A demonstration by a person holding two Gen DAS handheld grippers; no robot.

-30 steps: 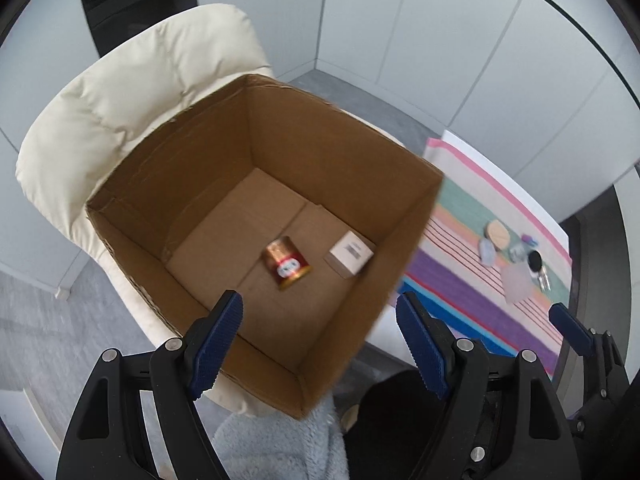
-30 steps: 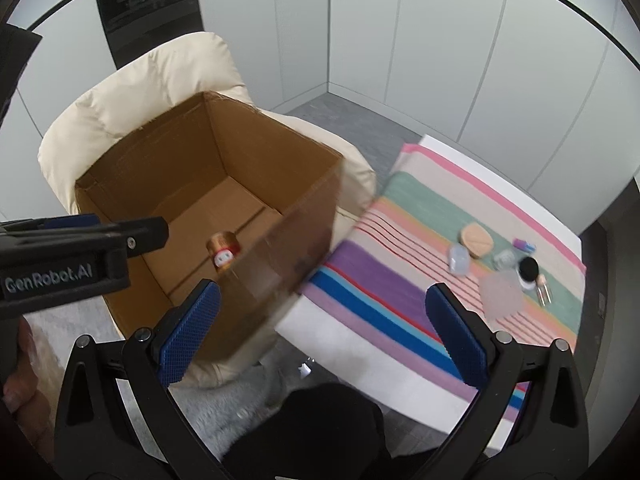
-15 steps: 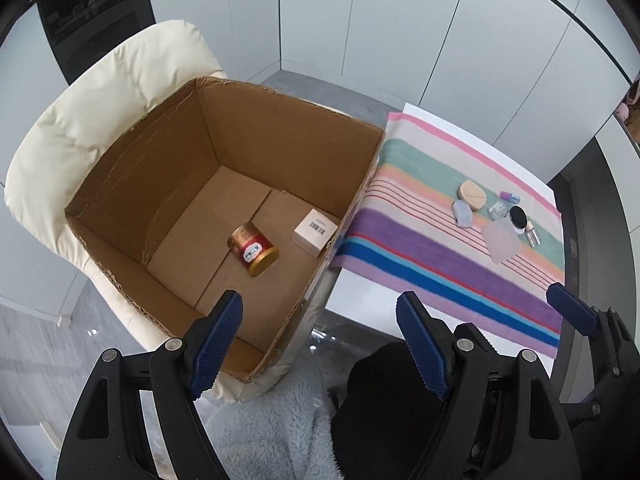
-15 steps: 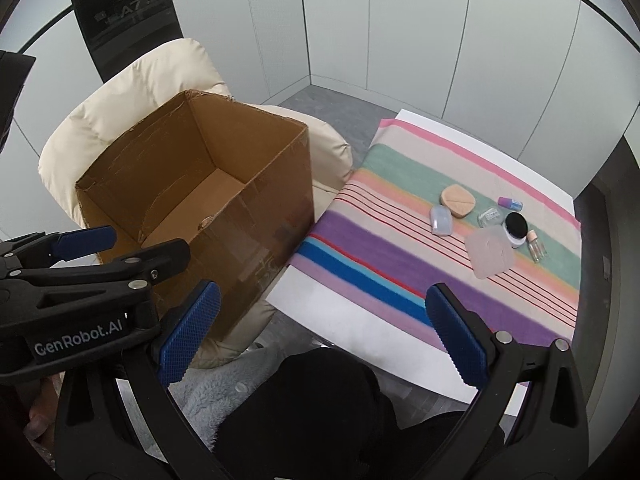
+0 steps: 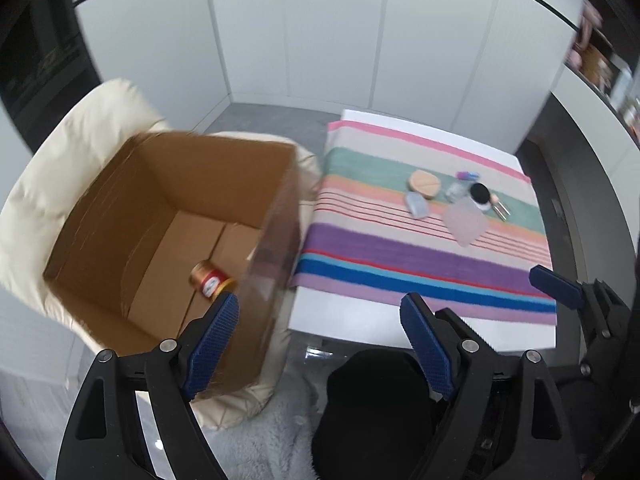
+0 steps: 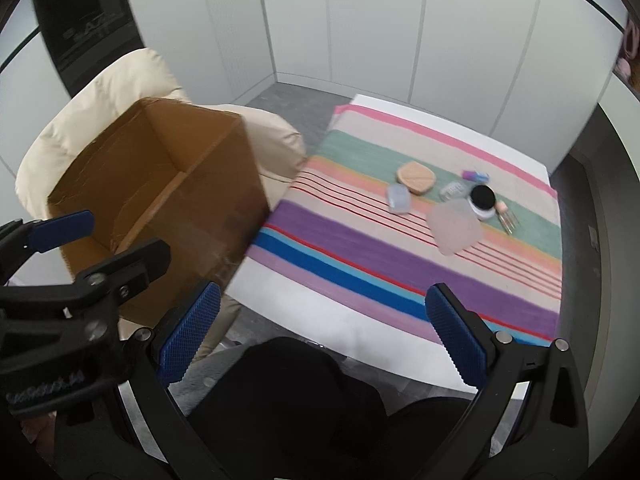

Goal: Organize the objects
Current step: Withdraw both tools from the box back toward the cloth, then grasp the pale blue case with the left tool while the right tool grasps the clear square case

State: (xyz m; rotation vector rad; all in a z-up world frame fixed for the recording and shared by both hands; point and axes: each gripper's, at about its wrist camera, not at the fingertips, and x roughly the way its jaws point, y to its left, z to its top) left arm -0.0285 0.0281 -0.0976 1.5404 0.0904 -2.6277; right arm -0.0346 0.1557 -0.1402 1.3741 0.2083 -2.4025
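My left tool (image 5: 320, 334) hangs released, its blue pads wide apart with nothing between them, above the gap between the box (image 5: 172, 216) and the desk (image 5: 360, 312). My right tool (image 6: 320, 332) is released too, gripping nothing, over the near edge of the desk (image 6: 304, 304).

The open cardboard box sits on a cream chair (image 5: 48, 184), just beside the desk's left edge. On its floor lies a red-and-gold can (image 5: 211, 281), tipped on its side, near the right wall.

A striped cloth (image 6: 400, 256) covers most of the desk. The remaining things are clustered at its far right: a peach puff (image 6: 416, 176), a small pale blue case (image 6: 398, 199) just in front of it, a frosted clear pouch (image 6: 454, 229), a jar (image 6: 483, 200) with a black lid touching the pouch's far edge, a small clear bottle (image 6: 452, 190), a purple-capped tube (image 6: 474, 176) farthest back, and thin vials (image 6: 506, 216) at the right end.
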